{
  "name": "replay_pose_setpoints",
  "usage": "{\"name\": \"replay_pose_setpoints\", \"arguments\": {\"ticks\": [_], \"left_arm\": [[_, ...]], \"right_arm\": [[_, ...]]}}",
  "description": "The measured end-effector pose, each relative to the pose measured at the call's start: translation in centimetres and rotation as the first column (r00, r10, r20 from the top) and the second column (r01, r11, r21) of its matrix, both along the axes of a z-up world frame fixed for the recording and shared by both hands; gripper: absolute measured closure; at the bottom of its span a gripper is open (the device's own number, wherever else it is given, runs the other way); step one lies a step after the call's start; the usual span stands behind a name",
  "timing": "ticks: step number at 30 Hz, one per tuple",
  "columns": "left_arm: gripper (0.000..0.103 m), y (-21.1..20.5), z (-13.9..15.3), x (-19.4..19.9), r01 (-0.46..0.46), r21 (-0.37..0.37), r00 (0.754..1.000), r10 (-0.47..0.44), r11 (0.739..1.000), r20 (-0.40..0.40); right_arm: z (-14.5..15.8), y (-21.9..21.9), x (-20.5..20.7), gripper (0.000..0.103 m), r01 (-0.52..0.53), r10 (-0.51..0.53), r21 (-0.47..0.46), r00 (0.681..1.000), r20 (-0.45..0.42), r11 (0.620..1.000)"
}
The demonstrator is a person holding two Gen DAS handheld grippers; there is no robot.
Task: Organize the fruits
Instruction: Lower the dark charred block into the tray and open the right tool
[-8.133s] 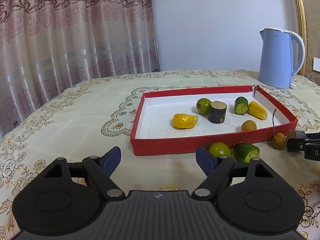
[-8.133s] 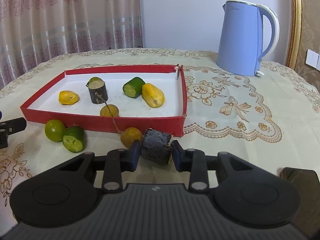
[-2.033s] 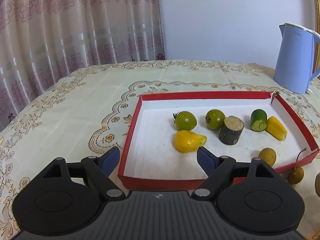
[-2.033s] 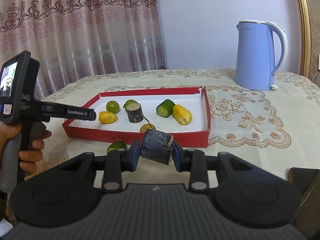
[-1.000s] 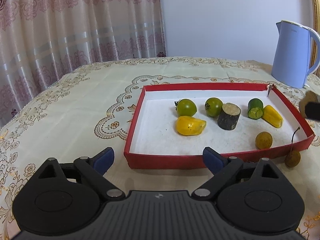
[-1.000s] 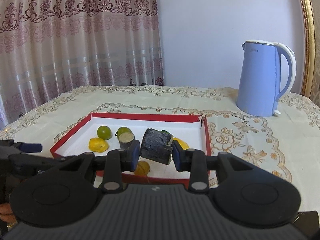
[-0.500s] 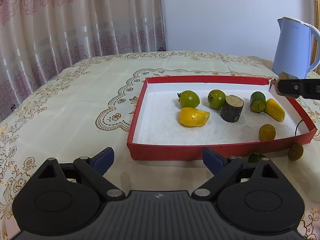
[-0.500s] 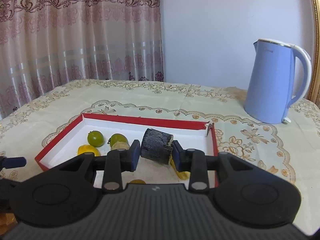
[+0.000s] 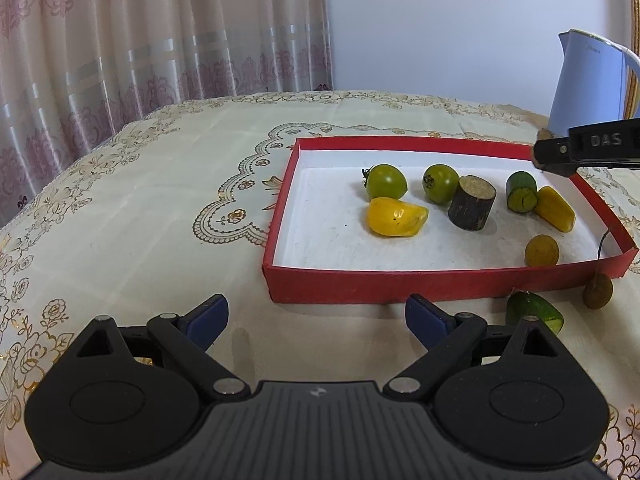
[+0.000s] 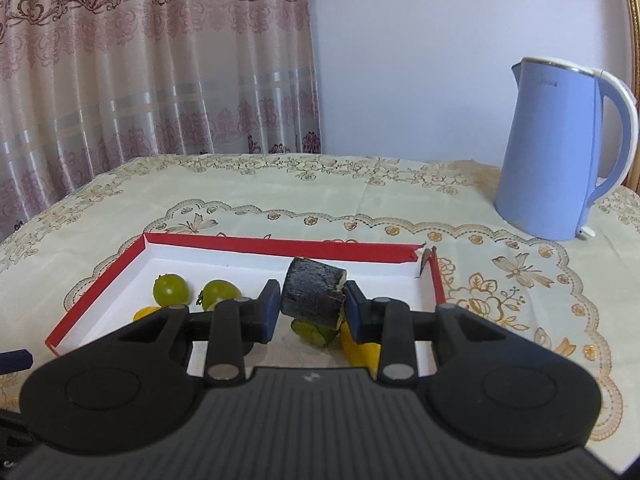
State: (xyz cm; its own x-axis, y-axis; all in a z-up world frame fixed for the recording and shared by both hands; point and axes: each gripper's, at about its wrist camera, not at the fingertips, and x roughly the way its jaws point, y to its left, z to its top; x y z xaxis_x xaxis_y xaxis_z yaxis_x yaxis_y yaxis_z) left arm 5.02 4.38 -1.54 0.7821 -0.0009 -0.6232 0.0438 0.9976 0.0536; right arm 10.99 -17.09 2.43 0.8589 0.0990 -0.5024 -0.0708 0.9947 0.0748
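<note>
My right gripper (image 10: pixel 312 307) is shut on a dark sugarcane chunk (image 10: pixel 314 294) and hangs over the back right part of the red tray (image 10: pixel 256 245); one of its fingers (image 9: pixel 560 155) reaches in from the right in the left wrist view. Inside the red tray (image 9: pixel 360 284) lie two green tomatoes (image 9: pixel 386 182), a yellow fruit (image 9: pixel 396 217), another dark chunk (image 9: pixel 472 208), a green cucumber piece (image 9: pixel 521 192), a second yellow fruit (image 9: pixel 555 209) and a longan (image 9: pixel 542 251). My left gripper (image 9: pixel 316 318) is open just in front of the tray, holding nothing.
A green cucumber piece (image 9: pixel 534 312) and a stemmed longan (image 9: pixel 597 291) lie on the tablecloth in front of the tray. A blue kettle (image 10: pixel 560 148) stands at the back right. Curtains hang behind the table.
The right gripper carried the dark chunk forward over the tray; its finger slid further in from the right in the left wrist view. The left gripper stayed almost still.
</note>
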Motion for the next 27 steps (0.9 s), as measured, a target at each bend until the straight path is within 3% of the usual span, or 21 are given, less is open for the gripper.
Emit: {"name": "replay_pose_setpoints", "arguments": {"ticks": [20,24,26,27], "left_arm": [[0.007,-0.1,0.1,-0.7,0.016,-0.006,1.0,-0.016,1.0,-0.007],[0.007,-0.2,0.2,-0.9,0.015,-0.005,1.0,-0.015,1.0,-0.008],[0.007,-0.2,0.2,-1.0,0.016,-0.005,1.0,-0.016,1.0,-0.004],[0.007,-0.2,0.2,-1.0,0.019,-0.007,1.0,-0.019,1.0,-0.003]], "right_arm": [[-1.0,2.3,3.9,0.068,-0.013,0.012,-0.007,0.999,-0.043,1.0],[-0.8,2.1,3.6,0.059,-0.005,0.005,-0.01,0.999,-0.038,1.0],[0.0,1.8,2.4,0.05,0.0,0.0,-0.003,1.0,-0.003,1.0],[0.3,1.6,1.7,0.037,0.009,-0.009,0.0,1.0,0.015,1.0]]}}
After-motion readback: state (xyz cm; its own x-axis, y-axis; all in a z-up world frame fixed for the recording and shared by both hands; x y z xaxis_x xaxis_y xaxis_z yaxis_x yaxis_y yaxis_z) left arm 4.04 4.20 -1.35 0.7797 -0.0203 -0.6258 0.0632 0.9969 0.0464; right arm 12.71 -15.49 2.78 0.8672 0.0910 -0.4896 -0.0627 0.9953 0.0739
